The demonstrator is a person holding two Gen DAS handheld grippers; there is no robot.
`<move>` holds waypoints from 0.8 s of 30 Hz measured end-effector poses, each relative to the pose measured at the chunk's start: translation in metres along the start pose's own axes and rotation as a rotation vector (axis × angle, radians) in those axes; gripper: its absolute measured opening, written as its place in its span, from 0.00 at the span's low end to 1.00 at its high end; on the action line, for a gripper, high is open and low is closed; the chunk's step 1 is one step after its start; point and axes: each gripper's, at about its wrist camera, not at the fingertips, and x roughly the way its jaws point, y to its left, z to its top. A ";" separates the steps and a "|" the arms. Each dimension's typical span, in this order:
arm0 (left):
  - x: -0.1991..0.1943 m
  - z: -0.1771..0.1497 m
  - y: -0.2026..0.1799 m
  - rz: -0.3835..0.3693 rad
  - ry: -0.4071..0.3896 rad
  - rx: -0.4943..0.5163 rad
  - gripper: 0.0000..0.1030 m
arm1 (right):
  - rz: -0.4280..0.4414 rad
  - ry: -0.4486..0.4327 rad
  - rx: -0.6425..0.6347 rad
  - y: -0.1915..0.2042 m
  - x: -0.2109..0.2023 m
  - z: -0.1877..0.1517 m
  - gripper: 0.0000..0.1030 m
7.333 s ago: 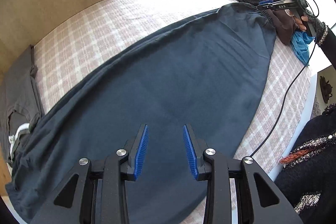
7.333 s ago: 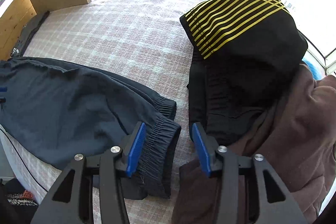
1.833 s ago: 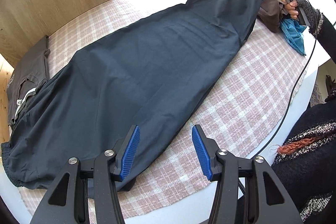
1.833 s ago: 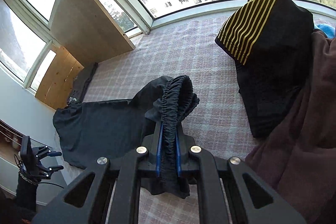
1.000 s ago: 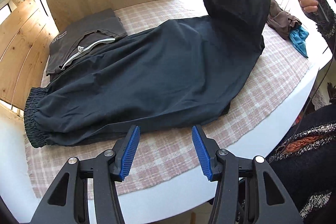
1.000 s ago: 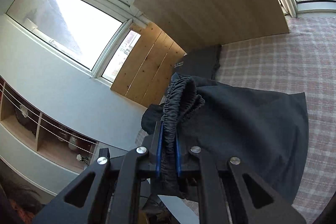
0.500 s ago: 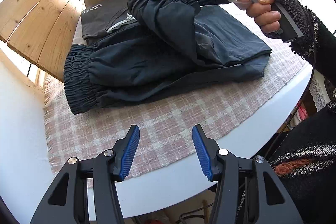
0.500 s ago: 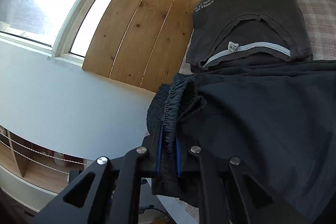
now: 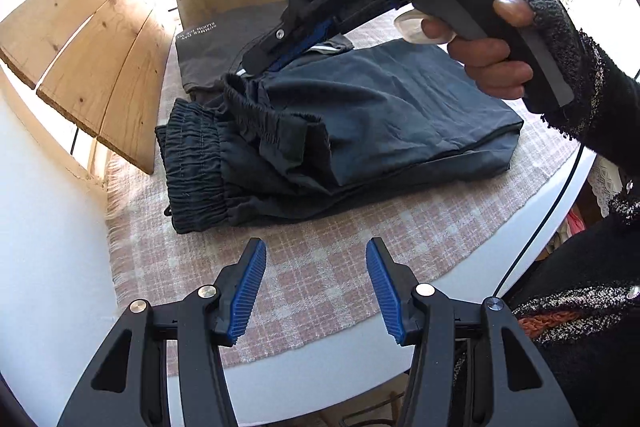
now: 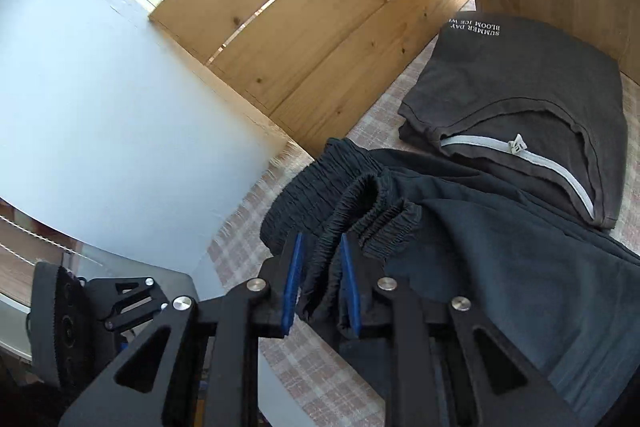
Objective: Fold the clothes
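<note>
The dark blue trousers (image 9: 360,123) lie folded in half on the checked cloth (image 9: 320,251) that covers the white worktop (image 9: 360,367), the leg cuffs (image 9: 276,119) brought over to rest just beside the gathered waistband (image 9: 196,163). The right gripper (image 10: 318,279) sits low over that end of the garment; its blue fingers (image 10: 291,283) stand slightly apart, with a cuff's ribbed elastic between them, loose rather than pinched. In the left wrist view a hand (image 9: 492,55) in a knitted sleeve holds this gripper's handle above the fold. The left gripper (image 9: 316,287) hovers off the cloth's near edge, well clear of the trousers, its fingers (image 9: 248,291) spread wide with nothing between them. Behind the trousers, touching their far edge, lies a folded dark grey garment (image 10: 520,99) with small white lettering, against pale wooden boards (image 10: 320,27).
</note>
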 end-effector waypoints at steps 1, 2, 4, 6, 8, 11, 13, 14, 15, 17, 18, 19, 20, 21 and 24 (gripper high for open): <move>-0.004 0.007 -0.002 0.002 -0.010 0.014 0.49 | 0.013 -0.025 0.004 -0.003 -0.018 0.000 0.35; -0.007 0.016 -0.006 0.002 -0.021 0.032 0.49 | -0.009 -0.060 0.006 -0.008 -0.036 -0.004 0.38; -0.009 0.036 -0.015 -0.005 -0.044 0.074 0.49 | -0.055 -0.130 0.012 -0.019 -0.072 -0.011 0.38; -0.006 0.056 -0.027 -0.024 -0.064 0.124 0.49 | -0.136 -0.170 0.045 -0.045 -0.101 -0.026 0.38; 0.008 0.075 -0.034 -0.060 -0.068 0.159 0.49 | -0.231 -0.190 0.103 -0.080 -0.125 -0.048 0.38; 0.043 0.099 -0.035 -0.135 -0.046 0.158 0.49 | -0.308 -0.170 0.268 -0.141 -0.143 -0.095 0.38; 0.073 0.104 -0.027 -0.100 0.017 0.155 0.49 | -0.340 -0.145 0.360 -0.175 -0.148 -0.125 0.38; 0.088 0.098 -0.017 -0.050 0.059 0.148 0.49 | -0.359 -0.136 0.392 -0.187 -0.149 -0.138 0.38; 0.101 0.086 -0.005 0.013 0.101 0.139 0.49 | -0.384 -0.137 0.401 -0.193 -0.152 -0.149 0.38; 0.114 0.060 0.030 0.107 0.166 0.058 0.48 | -0.434 -0.138 0.419 -0.205 -0.158 -0.170 0.38; 0.115 0.049 0.046 0.132 0.185 0.002 0.48 | -0.461 -0.142 0.424 -0.210 -0.162 -0.179 0.38; 0.108 0.042 0.058 0.136 0.170 -0.056 0.48 | -0.491 -0.153 0.423 -0.212 -0.168 -0.184 0.38; 0.100 0.036 0.068 0.140 0.153 -0.108 0.49 | -0.521 -0.163 0.421 -0.215 -0.174 -0.189 0.38; 0.091 0.035 0.072 0.150 0.129 -0.134 0.49 | -0.547 -0.171 0.420 -0.219 -0.179 -0.194 0.39; 0.075 0.036 0.071 0.157 0.077 -0.157 0.51 | -0.508 -0.154 0.426 -0.232 -0.177 -0.197 0.46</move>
